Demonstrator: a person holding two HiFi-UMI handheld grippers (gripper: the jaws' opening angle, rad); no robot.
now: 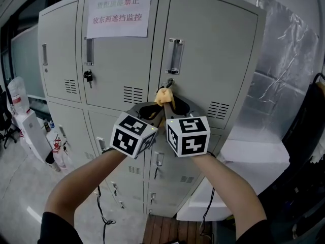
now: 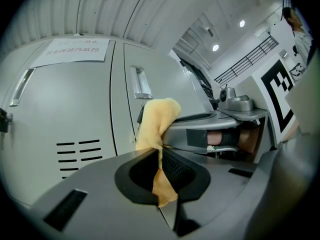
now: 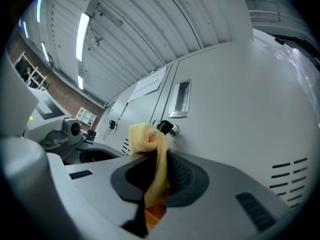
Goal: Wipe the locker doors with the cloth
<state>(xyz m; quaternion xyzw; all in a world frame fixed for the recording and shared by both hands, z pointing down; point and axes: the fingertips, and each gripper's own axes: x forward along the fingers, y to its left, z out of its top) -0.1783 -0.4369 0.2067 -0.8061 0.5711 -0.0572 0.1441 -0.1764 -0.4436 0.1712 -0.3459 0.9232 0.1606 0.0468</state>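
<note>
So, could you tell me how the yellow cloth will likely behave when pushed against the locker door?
Probably floppy: the cloth bunches and curls over beyond the left hand-held gripper. Likely thin and light, since it folds flat between the shut jaws.

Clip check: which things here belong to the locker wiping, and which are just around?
Job:
- yellow cloth, pinched by both the left tongs and the right tongs
- grey locker doors

Just around:
- paper notice taped on a door
- key hanging in a lock
- silver foil sheet beside the lockers
</note>
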